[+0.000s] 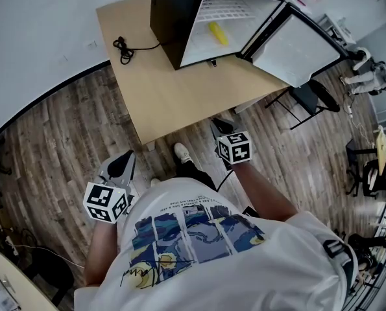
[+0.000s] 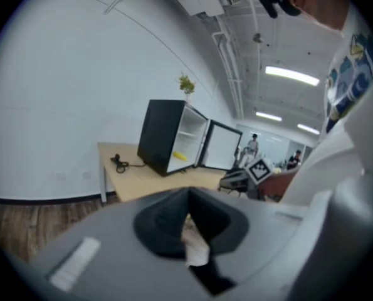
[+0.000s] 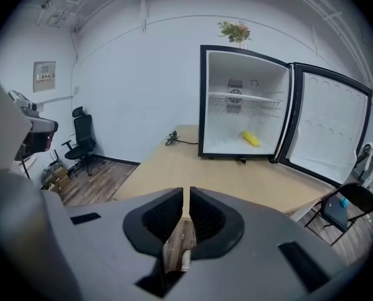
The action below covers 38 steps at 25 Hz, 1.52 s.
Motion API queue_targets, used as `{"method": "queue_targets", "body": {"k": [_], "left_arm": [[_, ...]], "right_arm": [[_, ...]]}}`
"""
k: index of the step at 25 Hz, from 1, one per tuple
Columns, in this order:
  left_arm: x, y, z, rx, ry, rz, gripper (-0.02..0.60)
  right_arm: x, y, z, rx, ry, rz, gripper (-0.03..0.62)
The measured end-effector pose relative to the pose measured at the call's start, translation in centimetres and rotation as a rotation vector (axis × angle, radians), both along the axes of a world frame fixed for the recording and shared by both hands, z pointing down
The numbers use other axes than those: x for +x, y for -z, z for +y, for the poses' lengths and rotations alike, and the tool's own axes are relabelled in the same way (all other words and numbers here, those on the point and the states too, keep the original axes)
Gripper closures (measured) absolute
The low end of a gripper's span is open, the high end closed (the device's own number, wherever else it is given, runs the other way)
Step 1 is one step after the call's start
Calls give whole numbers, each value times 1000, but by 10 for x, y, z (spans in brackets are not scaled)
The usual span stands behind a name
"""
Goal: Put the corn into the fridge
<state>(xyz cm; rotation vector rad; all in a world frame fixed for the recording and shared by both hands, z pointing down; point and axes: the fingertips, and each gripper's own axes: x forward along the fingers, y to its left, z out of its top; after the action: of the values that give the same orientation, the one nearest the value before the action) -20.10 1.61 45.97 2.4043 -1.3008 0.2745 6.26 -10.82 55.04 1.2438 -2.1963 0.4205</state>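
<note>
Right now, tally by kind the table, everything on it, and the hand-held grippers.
table: 1
fridge: 1
corn: 1
black cable: 1
plant: 1
hand-held gripper: 2, left and right
Total: 7

One corn (image 1: 218,33), one fridge (image 1: 173,18), one table (image 1: 141,89), one cable (image 1: 122,49), two tools, left (image 1: 121,166) and right (image 1: 222,126)
</note>
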Motion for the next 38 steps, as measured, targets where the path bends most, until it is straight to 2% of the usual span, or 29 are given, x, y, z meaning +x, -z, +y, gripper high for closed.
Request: {"method": "queue_targets", "body": {"k": [16,38], "left_arm": [[-1,2,11,-10,18,41,572],[-3,-8,16,-45,18,39,572]], "right_arm": [[0,7,5,16,34,33,571],[-6,-4,16,-4,49,31,582]]}}
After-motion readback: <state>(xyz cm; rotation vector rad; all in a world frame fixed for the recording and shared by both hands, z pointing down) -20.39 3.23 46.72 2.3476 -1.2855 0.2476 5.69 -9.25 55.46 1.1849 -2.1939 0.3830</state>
